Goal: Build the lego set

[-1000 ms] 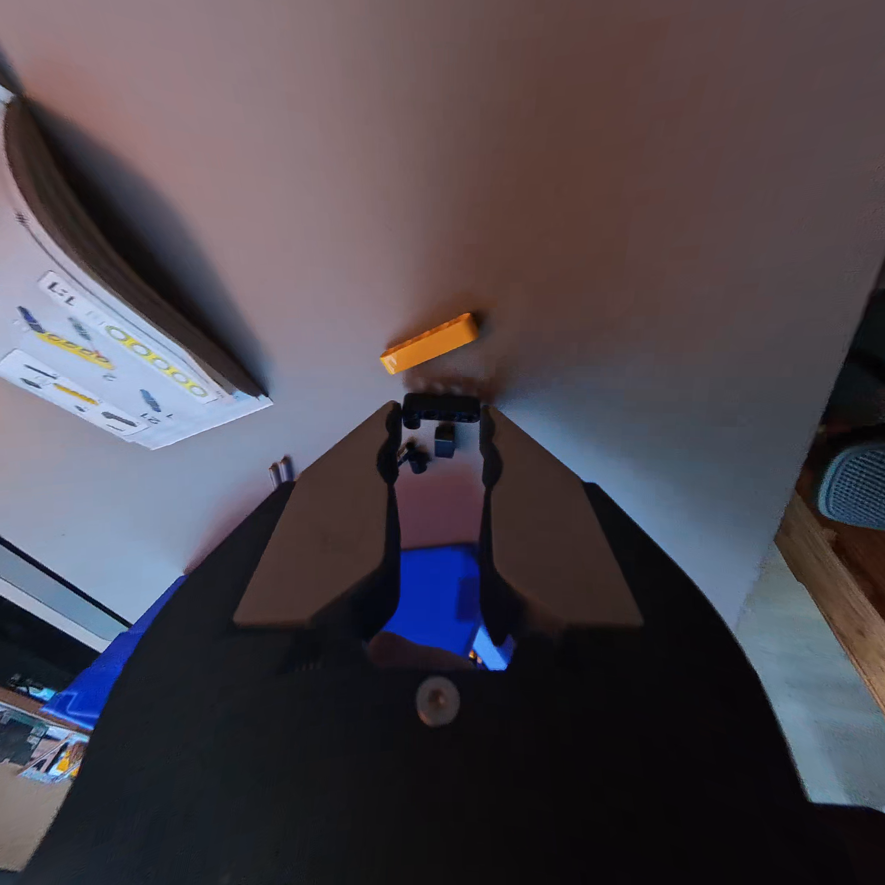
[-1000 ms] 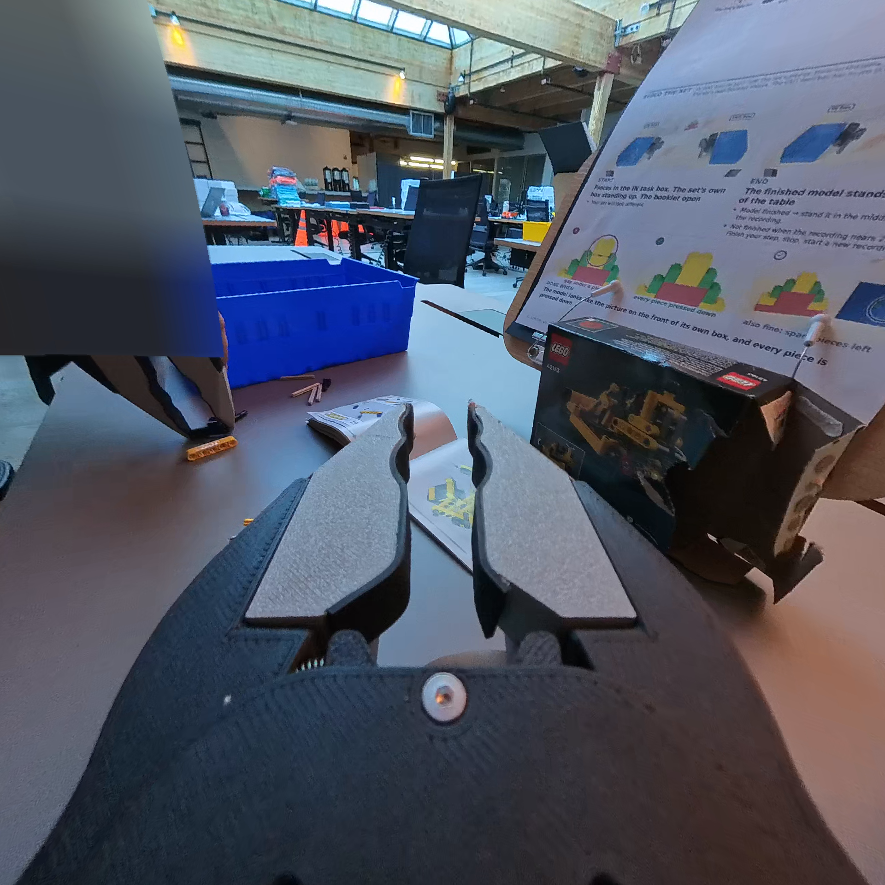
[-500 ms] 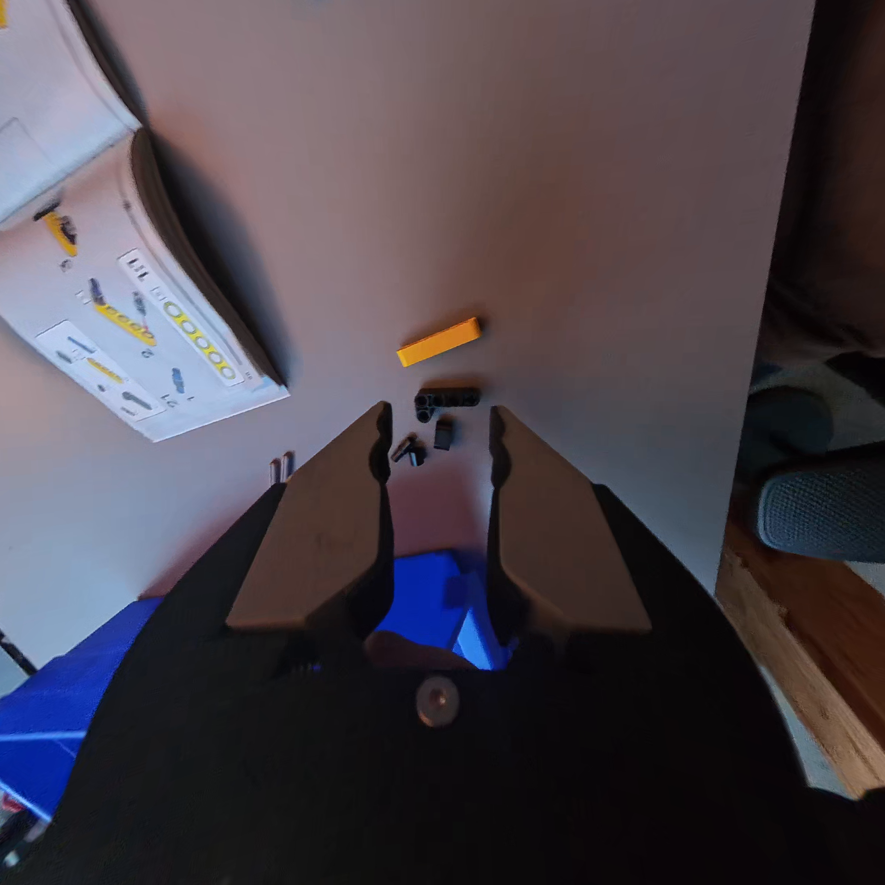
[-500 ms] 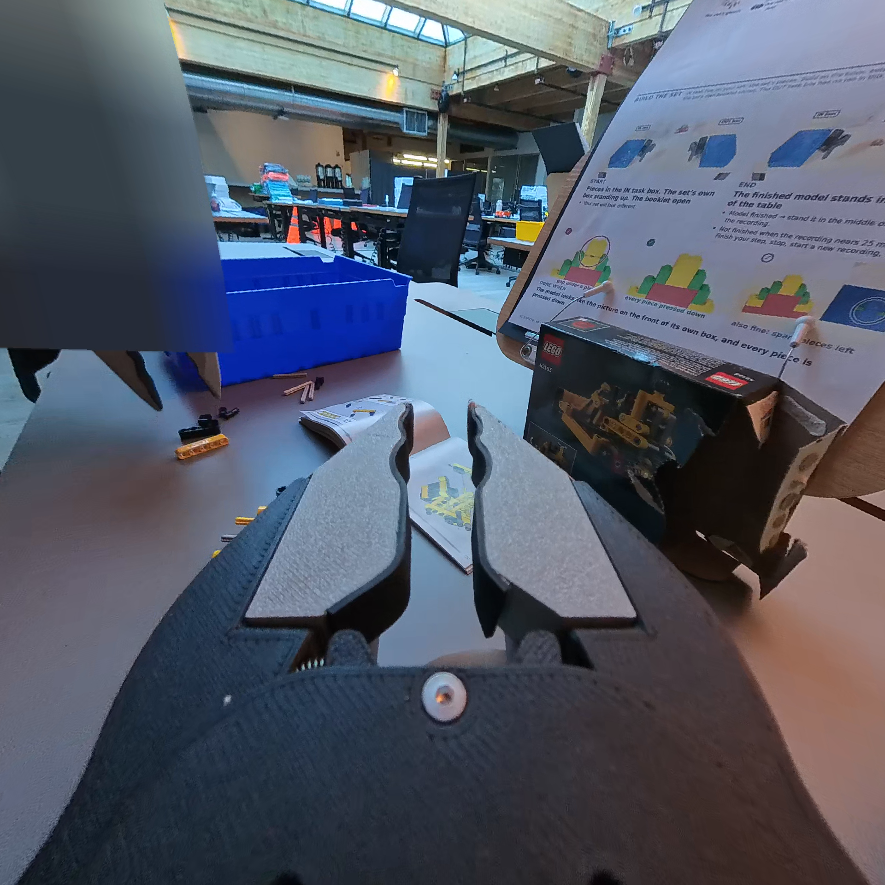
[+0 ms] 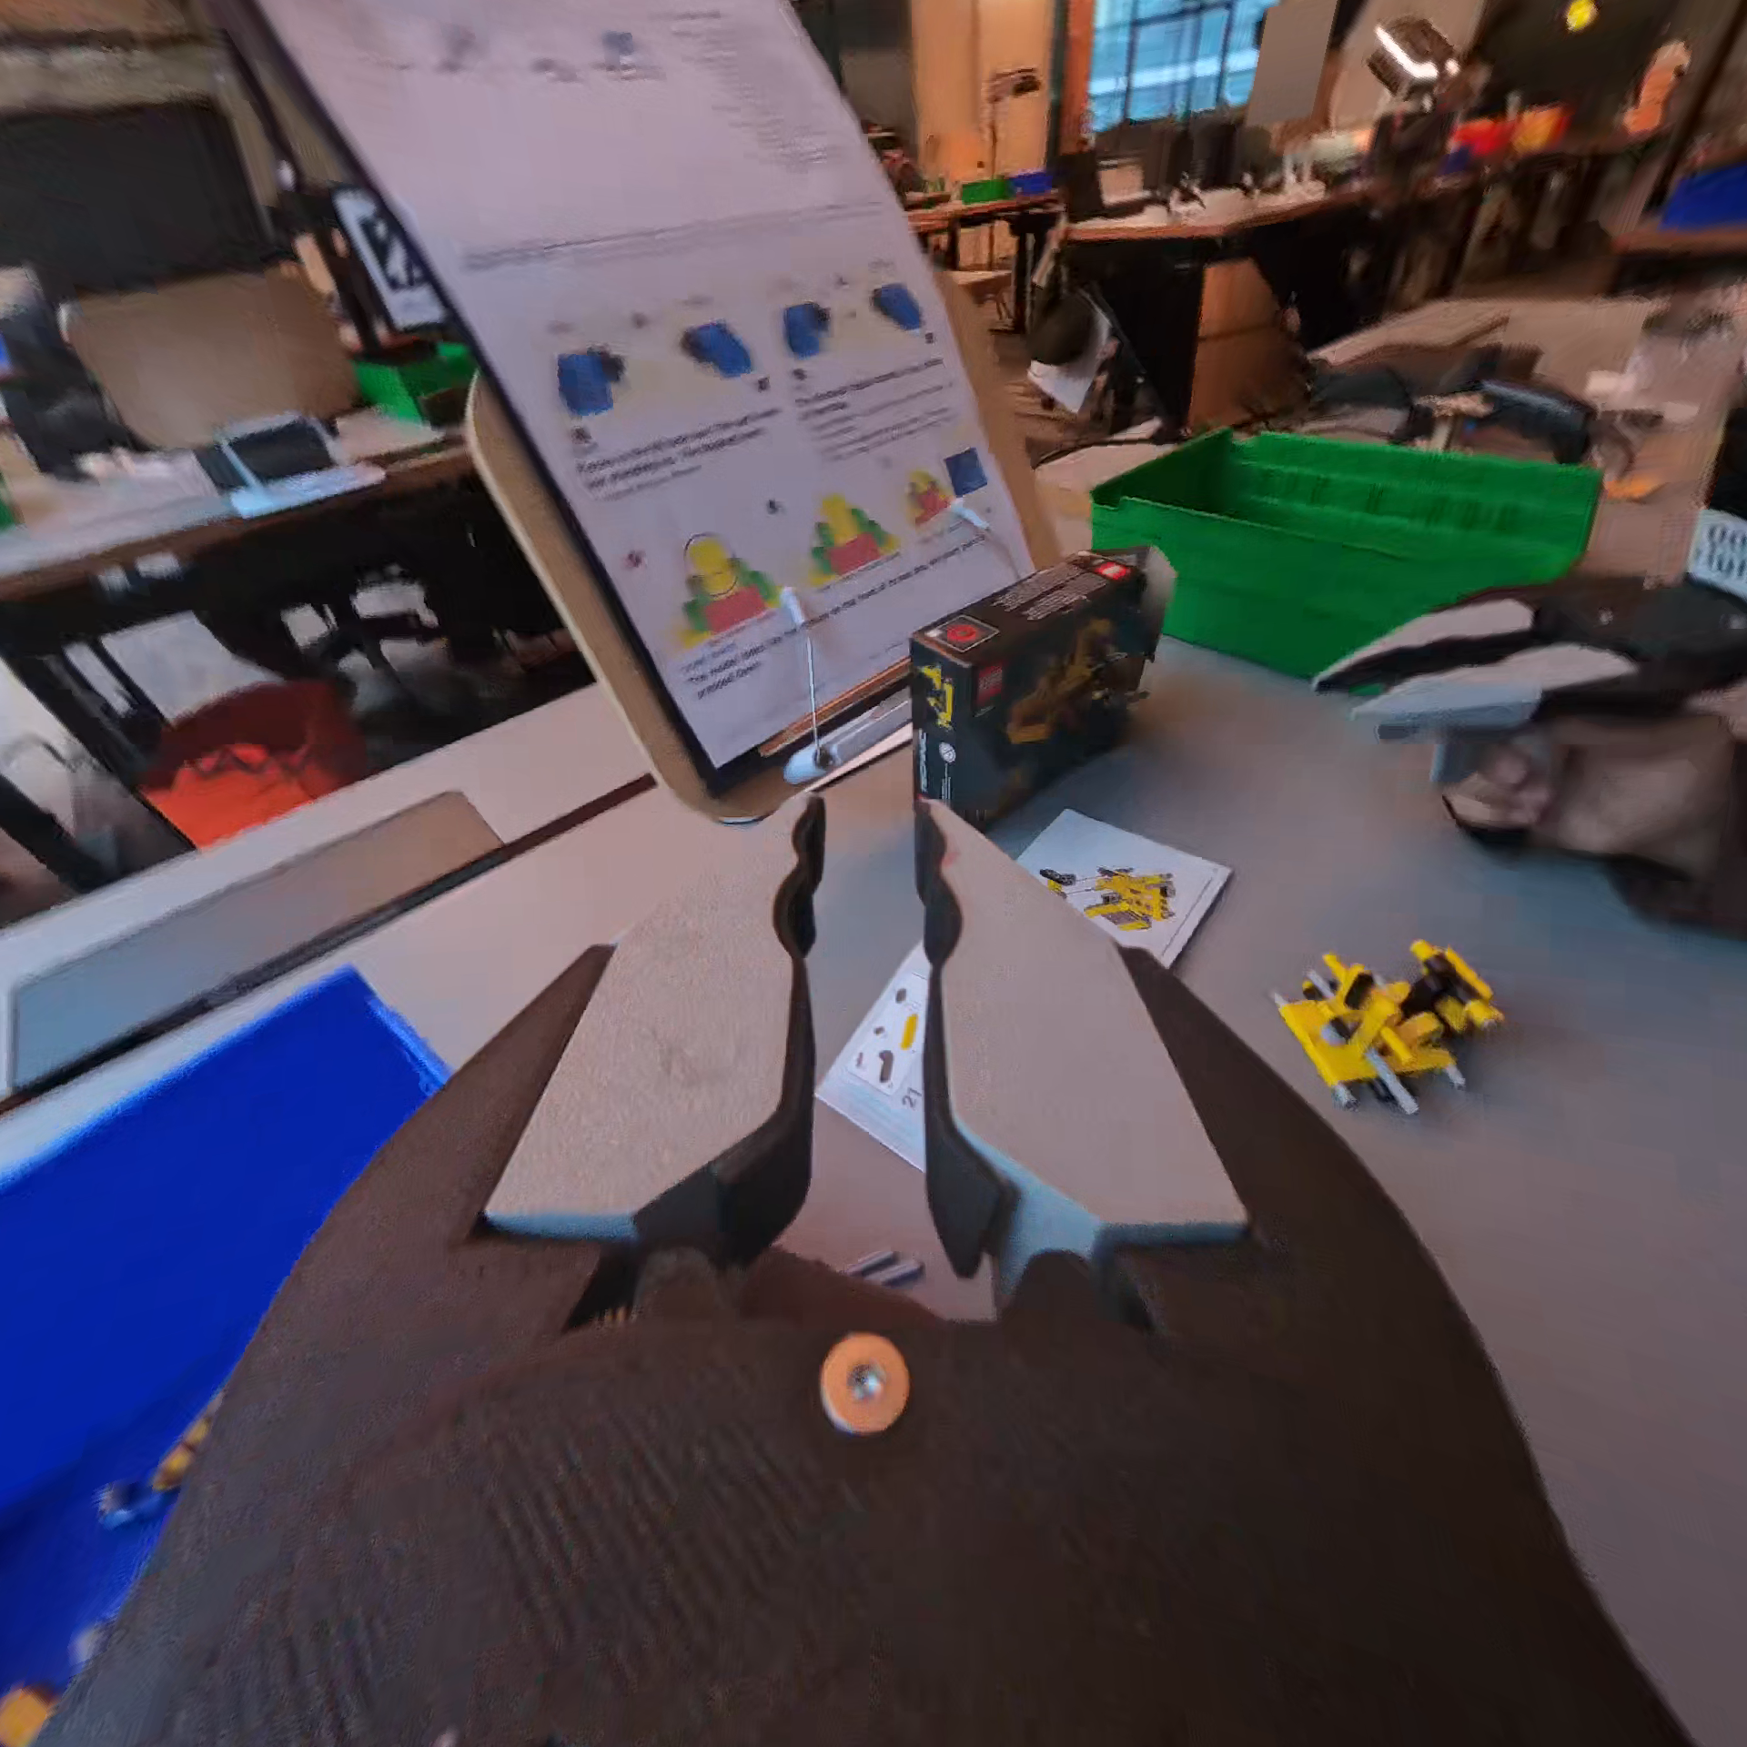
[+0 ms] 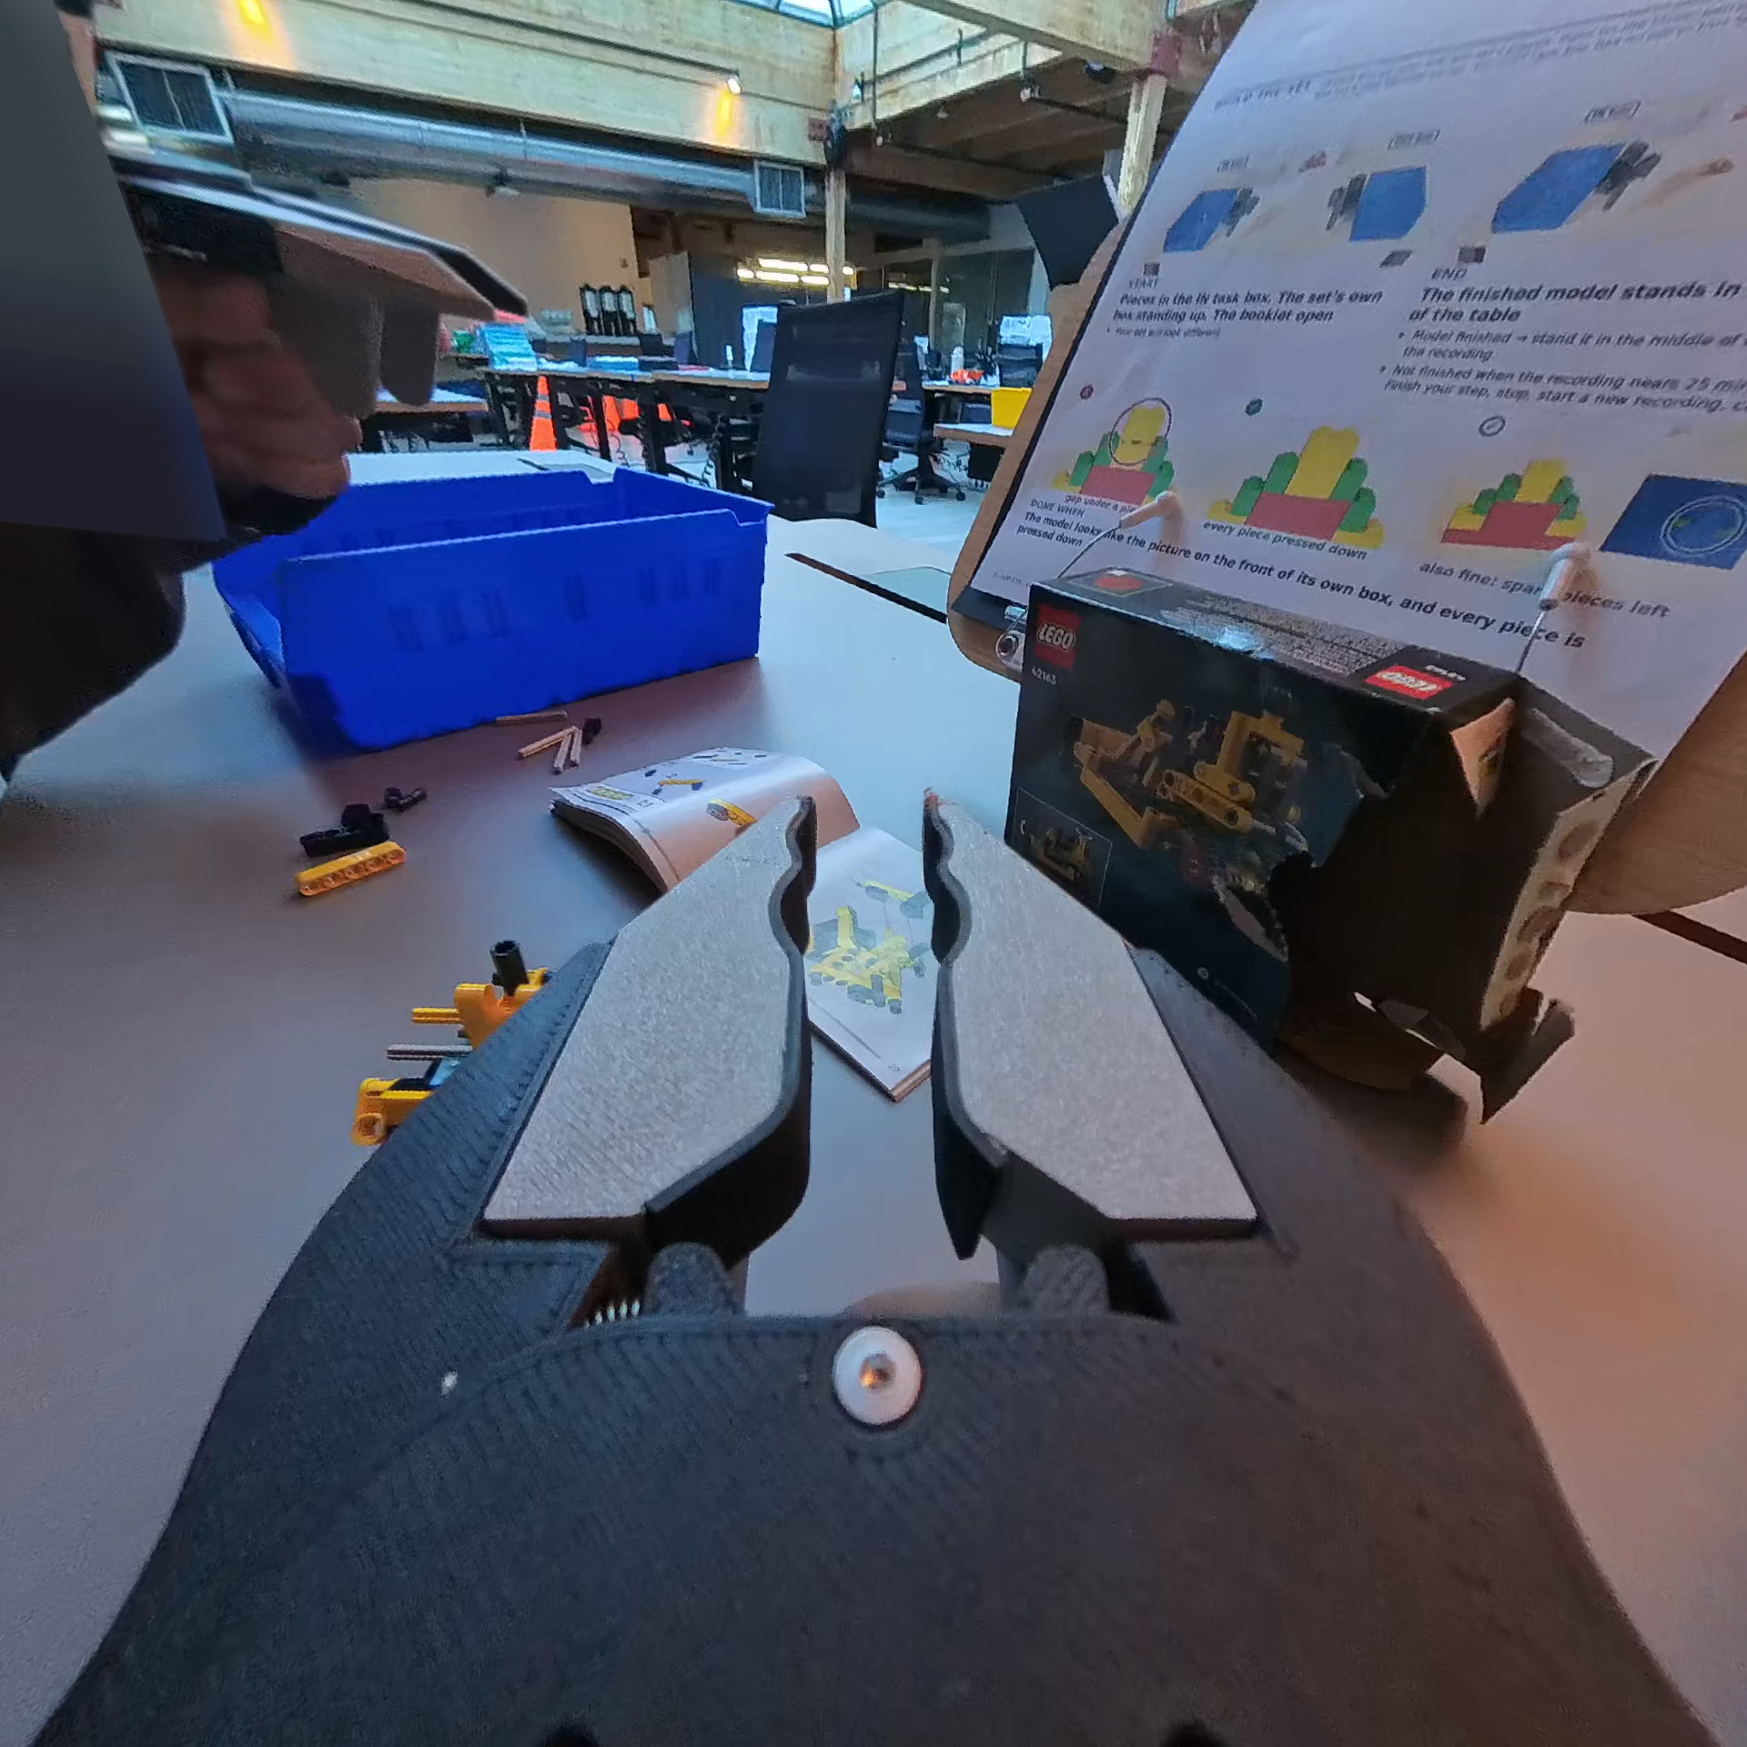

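While both sets of tongs hang above the grey table (image 6: 142,1229), neither grips anything: the left gripper (image 5: 868,832) has its jaws parted with bare air between them, and the right gripper (image 6: 870,832) likewise stands apart and empty. Just beyond the right gripper's tips lies the open instruction booklet (image 6: 851,983), and the left gripper's tips also point over it. Left of the right gripper's fingers, partly hidden by them, sits the half-built yellow model (image 6: 454,1040); in the left wrist view it lies to the right of the tongs (image 5: 1385,1030). Farther ahead and to the left in the right wrist view, a yellow beam (image 6: 350,867) lies touching or just beside a few black pieces (image 6: 345,832), with tan pins (image 6: 553,742) near the blue bin (image 6: 520,614). Right of the booklet stands the set's black box (image 6: 1229,813), and behind it leans a printed instruction board (image 6: 1418,378). A green bin (image 5: 1342,539) sits farther back.
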Action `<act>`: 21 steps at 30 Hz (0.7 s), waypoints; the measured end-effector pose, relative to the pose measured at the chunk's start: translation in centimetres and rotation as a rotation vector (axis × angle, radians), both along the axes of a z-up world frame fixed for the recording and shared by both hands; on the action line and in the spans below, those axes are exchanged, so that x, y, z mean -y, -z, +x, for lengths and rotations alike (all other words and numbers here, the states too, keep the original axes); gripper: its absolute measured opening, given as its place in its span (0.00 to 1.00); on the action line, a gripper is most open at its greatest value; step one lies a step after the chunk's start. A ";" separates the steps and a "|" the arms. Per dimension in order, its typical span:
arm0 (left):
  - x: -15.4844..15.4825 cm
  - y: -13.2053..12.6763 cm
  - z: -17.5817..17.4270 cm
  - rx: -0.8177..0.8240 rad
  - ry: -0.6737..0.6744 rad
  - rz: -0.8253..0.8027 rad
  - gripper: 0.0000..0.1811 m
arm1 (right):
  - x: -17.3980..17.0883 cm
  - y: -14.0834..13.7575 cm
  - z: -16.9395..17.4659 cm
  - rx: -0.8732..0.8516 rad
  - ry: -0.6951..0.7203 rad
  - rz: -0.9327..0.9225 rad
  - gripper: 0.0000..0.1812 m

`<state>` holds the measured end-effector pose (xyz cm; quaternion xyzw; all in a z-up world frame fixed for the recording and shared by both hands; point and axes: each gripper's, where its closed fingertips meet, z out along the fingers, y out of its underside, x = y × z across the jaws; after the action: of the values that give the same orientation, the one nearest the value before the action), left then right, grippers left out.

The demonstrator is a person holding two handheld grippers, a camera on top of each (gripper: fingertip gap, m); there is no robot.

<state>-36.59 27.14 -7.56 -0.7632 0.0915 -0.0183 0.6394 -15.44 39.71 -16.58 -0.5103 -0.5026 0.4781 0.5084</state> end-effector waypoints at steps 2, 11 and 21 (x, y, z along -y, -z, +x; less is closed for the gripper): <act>-0.4 1.0 -0.7 0.051 -0.018 -0.035 0.09 | -0.3 0.3 -0.1 0.012 0.013 -0.003 0.11; -0.3 -0.3 -2.6 0.085 -0.101 0.122 0.06 | -2.3 1.5 -0.5 0.057 0.104 -0.018 0.10; 1.4 -1.1 -6.2 0.193 -0.208 0.191 0.00 | -4.2 1.9 -1.1 0.070 0.147 -0.058 0.11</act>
<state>-42.75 25.77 -6.45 -0.6988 -0.0486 -0.0166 0.7134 -16.56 43.90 -18.44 -0.5766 -0.4671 0.4357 0.5094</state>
